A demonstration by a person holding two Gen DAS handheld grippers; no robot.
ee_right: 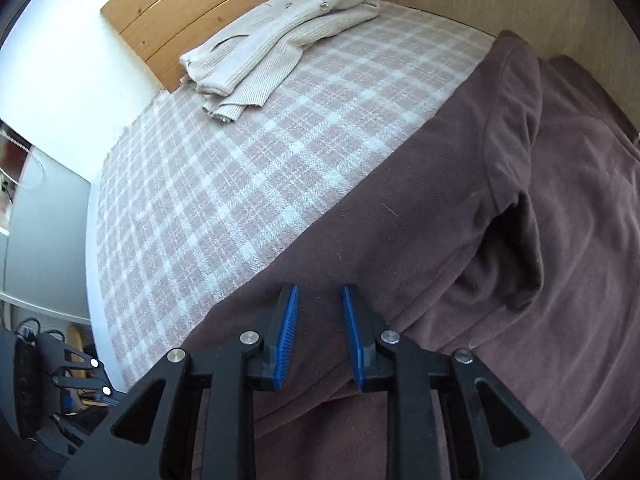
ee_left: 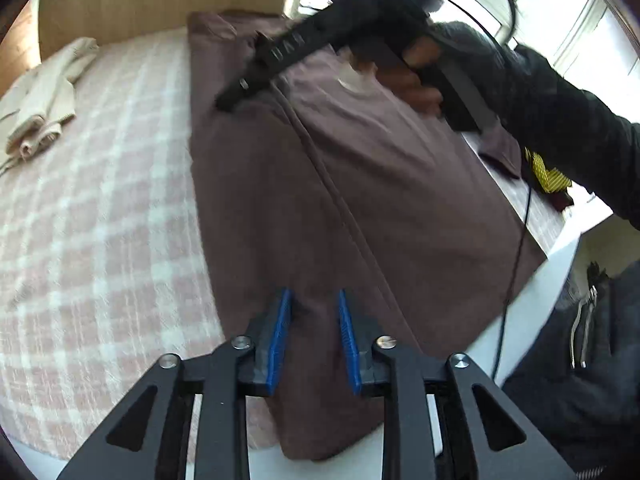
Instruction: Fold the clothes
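Note:
A dark maroon T-shirt (ee_left: 360, 184) lies flat on the pink-and-white checked cloth (ee_left: 100, 220), one side folded inward along a long crease. My left gripper (ee_left: 314, 300) is open and empty, just above the shirt's near hem. My right gripper (ee_left: 228, 100) shows in the left wrist view over the shirt's far end near the collar, held by a gloved hand. In the right wrist view the right gripper (ee_right: 320, 296) is open and empty above the folded side of the shirt (ee_right: 460, 240), next to its short sleeve (ee_right: 512, 240).
A folded cream knitted garment (ee_right: 276, 40) lies at the far corner of the checked cloth (ee_right: 208, 184); it also shows in the left wrist view (ee_left: 44, 96). A wooden panel (ee_right: 208, 4) backs the table. A black cable (ee_left: 516, 264) hangs over the white table edge (ee_left: 532, 300). A yellow patterned item (ee_left: 544, 176) lies beyond the shirt.

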